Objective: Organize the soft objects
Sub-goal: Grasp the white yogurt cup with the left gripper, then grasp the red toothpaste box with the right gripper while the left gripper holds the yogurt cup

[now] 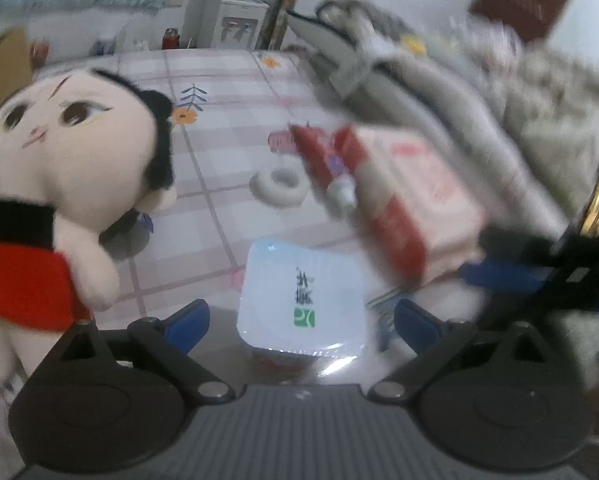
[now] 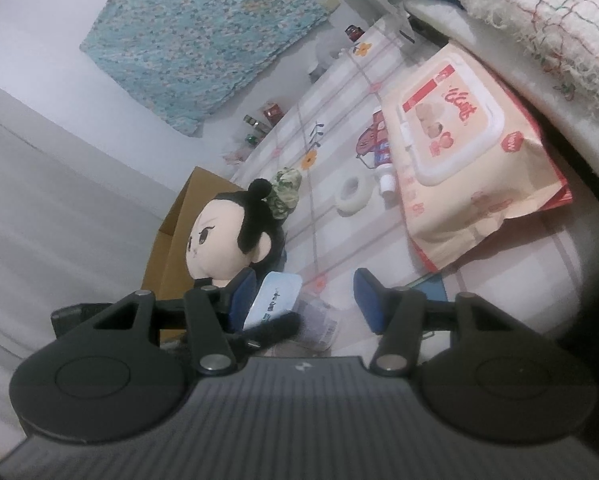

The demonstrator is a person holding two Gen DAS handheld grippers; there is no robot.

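A plush doll with black hair and a red top stands at the left on the checked tablecloth. My left gripper is open wide around a small sealed cup with a white-blue lid, and a gap shows on both sides of the cup. A peach pack of wet wipes lies to the right. In the right wrist view my right gripper is open; the cup lies near its left finger, untouched. The doll sits beyond it, and the wipes pack lies at the right.
A red-and-white tube and a white tape roll lie mid-table. A folded woven blanket is piled at the right edge. A camouflage bundle sits behind the doll, a cardboard box beside the table, and a water dispenser at the back.
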